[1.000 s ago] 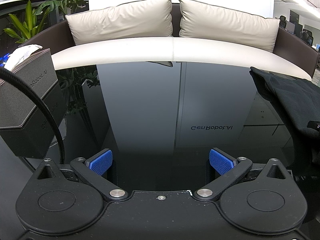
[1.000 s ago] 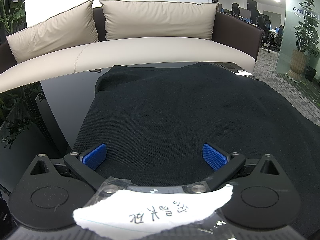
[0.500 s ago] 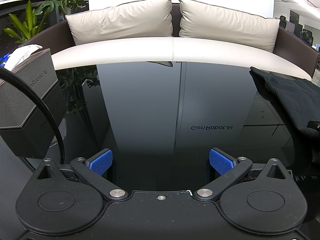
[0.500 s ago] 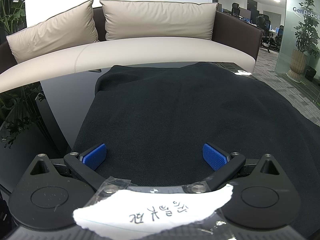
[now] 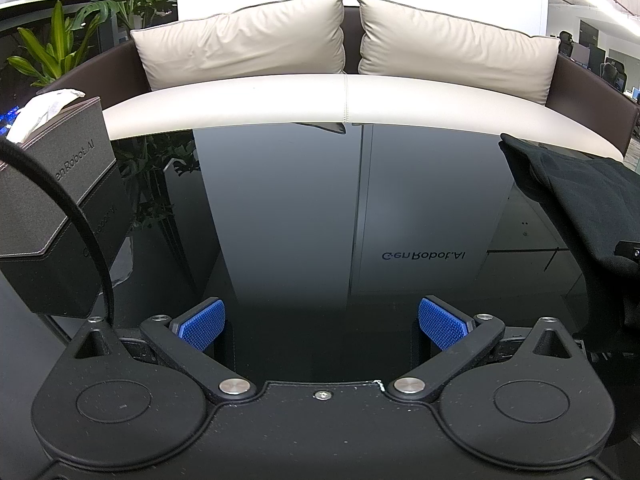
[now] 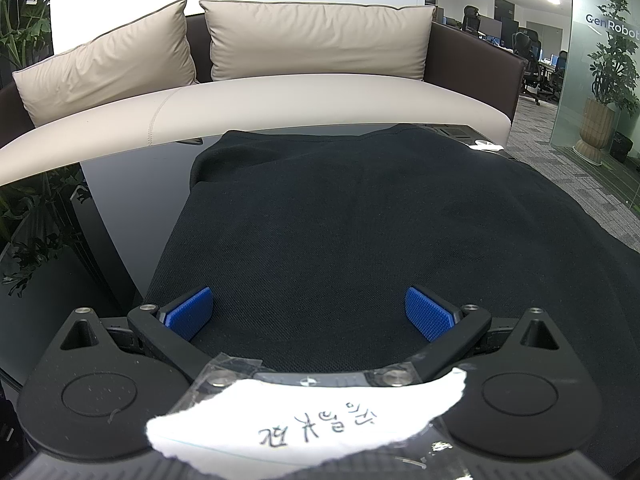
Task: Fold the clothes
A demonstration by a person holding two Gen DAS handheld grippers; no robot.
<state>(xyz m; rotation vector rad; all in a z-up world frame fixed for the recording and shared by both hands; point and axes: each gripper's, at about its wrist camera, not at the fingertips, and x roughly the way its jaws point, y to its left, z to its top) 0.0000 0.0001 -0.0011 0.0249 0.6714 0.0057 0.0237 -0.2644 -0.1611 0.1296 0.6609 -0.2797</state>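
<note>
A black garment (image 6: 380,216) lies spread flat on a glossy black table (image 6: 132,208). In the right wrist view it fills the middle and right. My right gripper (image 6: 308,314) is open and empty, its blue pads (image 6: 188,312) just above the garment's near edge. In the left wrist view the garment (image 5: 580,200) shows only at the far right. My left gripper (image 5: 322,324) is open and empty over bare table (image 5: 320,220), well left of the garment.
A dark grey tissue box (image 5: 56,216) stands on the table at the left. A beige sofa (image 5: 344,96) with two cushions curves behind the table. Plants (image 5: 60,48) stand at the far left. A small white object (image 6: 486,145) lies past the garment's far right corner.
</note>
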